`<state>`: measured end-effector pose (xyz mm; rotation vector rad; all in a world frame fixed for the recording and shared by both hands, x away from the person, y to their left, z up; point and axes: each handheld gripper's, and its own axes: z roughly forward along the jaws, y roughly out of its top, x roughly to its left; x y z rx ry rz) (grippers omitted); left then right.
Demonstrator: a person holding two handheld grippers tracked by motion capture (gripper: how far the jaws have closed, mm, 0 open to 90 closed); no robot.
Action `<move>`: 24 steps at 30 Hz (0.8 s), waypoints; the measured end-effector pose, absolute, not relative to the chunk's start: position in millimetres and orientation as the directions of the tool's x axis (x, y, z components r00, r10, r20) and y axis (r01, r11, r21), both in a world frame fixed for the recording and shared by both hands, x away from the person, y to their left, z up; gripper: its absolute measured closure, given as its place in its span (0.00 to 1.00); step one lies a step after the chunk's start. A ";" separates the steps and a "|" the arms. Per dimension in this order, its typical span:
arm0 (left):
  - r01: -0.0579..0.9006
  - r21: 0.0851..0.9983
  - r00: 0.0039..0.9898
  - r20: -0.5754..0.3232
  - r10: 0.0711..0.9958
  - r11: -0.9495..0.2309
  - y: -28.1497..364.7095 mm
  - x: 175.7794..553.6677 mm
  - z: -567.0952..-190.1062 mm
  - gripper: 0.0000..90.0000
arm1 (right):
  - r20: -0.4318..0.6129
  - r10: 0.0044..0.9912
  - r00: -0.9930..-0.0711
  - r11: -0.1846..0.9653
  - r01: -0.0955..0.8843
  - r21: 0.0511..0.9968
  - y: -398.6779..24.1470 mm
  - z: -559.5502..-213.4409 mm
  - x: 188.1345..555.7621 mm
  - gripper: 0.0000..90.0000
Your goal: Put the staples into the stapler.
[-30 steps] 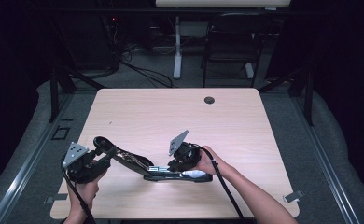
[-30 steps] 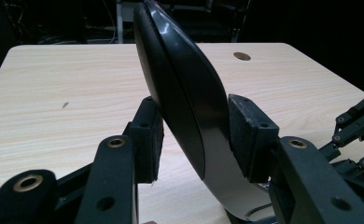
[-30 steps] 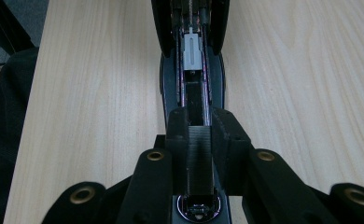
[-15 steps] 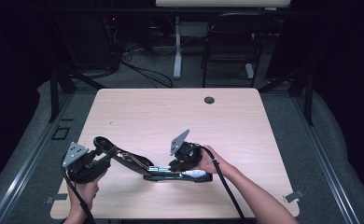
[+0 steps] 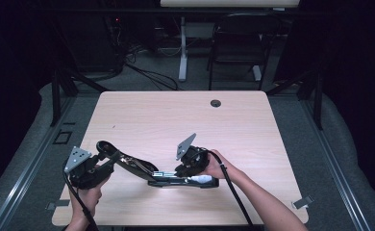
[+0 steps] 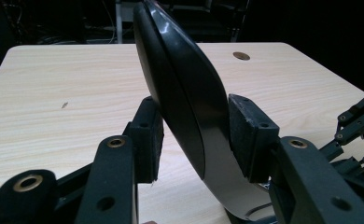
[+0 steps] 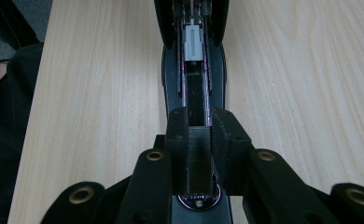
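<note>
Gripping the stapler's raised top arm (image 6: 185, 93), left gripper (image 5: 87, 168) sits near the tabletop's (image 5: 176, 115) front left corner; jaws clamped on it. Right gripper (image 5: 190, 166) pinches the stapler's open magazine (image 7: 194, 88) near the front edge; jaws closed on it.

Stapler opened up at the near edge of the desk

The stapler (image 5: 149, 171) sits on the desk (image 5: 176, 115) near its front edge, base to the right, lid swung up to the left. Left tongs (image 5: 109, 155) are at the lid, right tongs (image 5: 183, 174) at the base. Grommet hole (image 5: 216, 103) far back.
</note>
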<state>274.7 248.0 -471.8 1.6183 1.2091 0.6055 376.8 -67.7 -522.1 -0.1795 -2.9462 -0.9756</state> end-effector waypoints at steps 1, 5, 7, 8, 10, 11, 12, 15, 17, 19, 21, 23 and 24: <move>0.419 0.908 0.379 -0.159 0.912 -0.016 248.1 274.7 -471.8 0.64 | 0.070 0.101 -0.992 0.795 0.123 0.594 -67.9 -522.3 376.7 0.86; 0.419 0.908 0.378 -0.159 0.912 -0.016 248.1 274.7 -471.8 0.64 | 0.072 0.103 -0.992 0.794 0.126 0.595 -68.3 -522.3 376.7 0.86; 0.417 0.909 0.380 -0.161 0.911 -0.013 248.2 274.8 -472.1 0.64 | 0.069 0.105 -0.992 0.795 0.125 0.593 -68.6 -522.3 376.7 0.86; 0.417 0.909 0.379 -0.160 0.911 -0.013 248.1 274.8 -472.1 0.64 | 0.065 0.102 -0.993 0.798 0.121 0.591 -69.0 -522.4 377.0 0.86; 0.419 0.908 0.378 -0.159 0.912 -0.015 248.0 274.5 -471.9 0.64 | 0.065 0.106 -0.992 0.795 0.124 0.593 -69.7 -522.7 376.8 0.86; 0.419 0.908 0.378 -0.159 0.912 -0.016 248.0 274.6 -471.9 0.64 | 0.063 0.104 -0.993 0.797 0.121 0.591 -70.0 -522.6 377.0 0.87; 0.419 0.908 0.378 -0.159 0.912 -0.015 248.0 274.6 -471.9 0.64 | 0.060 0.105 -0.993 0.799 0.120 0.589 -70.3 -522.5 376.9 0.87; 0.419 0.908 0.377 -0.159 0.913 -0.015 247.9 274.6 -472.0 0.64 | 0.057 0.104 -0.993 0.804 0.118 0.583 -71.8 -522.4 377.3 0.88; 0.419 0.908 0.376 -0.159 0.913 -0.014 247.9 274.6 -472.1 0.64 | 0.056 0.104 -0.993 0.804 0.118 0.583 -72.5 -522.4 377.4 0.88; 0.418 0.908 0.376 -0.159 0.913 -0.014 247.9 274.6 -472.1 0.64 | 0.055 0.116 -0.992 0.796 0.126 0.592 -72.9 -522.2 377.4 0.85; 0.418 0.908 0.376 -0.158 0.913 -0.014 247.8 274.5 -472.1 0.64 | 0.054 0.130 -0.990 0.792 0.137 0.595 -74.1 -520.4 377.7 0.83; 0.419 0.908 0.378 -0.157 0.913 -0.017 247.8 274.4 -472.0 0.64 | 0.051 0.139 -0.989 0.790 0.142 0.597 -75.6 -517.5 378.3 0.82; 0.418 0.908 0.378 -0.155 0.913 -0.019 247.8 274.3 -471.9 0.64 | 0.051 0.160 -0.986 0.776 0.157 0.610 -76.0 -516.8 376.9 0.81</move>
